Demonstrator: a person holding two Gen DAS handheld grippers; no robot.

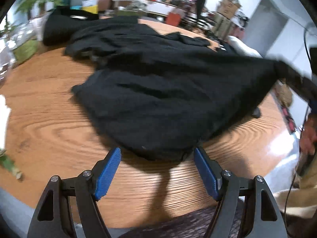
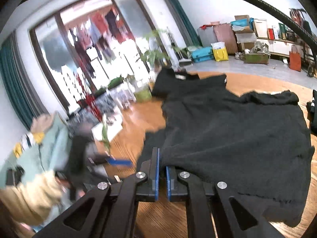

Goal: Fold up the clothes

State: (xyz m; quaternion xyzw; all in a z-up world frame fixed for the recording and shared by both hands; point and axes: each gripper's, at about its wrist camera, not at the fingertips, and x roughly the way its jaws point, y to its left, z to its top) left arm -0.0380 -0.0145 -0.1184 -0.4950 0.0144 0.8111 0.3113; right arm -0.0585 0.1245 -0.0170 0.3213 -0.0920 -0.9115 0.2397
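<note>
The right gripper (image 2: pixel 162 158) pinches an edge of the black garment (image 2: pixel 233 134), which spreads across the wooden table (image 2: pixel 257 81), the blurred left gripper (image 2: pixel 118 161) nearby.

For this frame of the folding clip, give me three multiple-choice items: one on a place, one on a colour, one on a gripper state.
1. Where does the garment lie?
A. on a wooden table
B. in a basket
C. on a hanger

2. What colour are the gripper pads?
A. red
B. blue
C. white

3. How do the two grippers stand?
A. both open
B. left shut, right open
C. left open, right shut on cloth

Answers:
1 A: the black garment is spread on the wooden table.
2 B: the pads are blue.
3 C: the left gripper gapes empty at the hem; the right gripper pinches an edge of the cloth.
</note>
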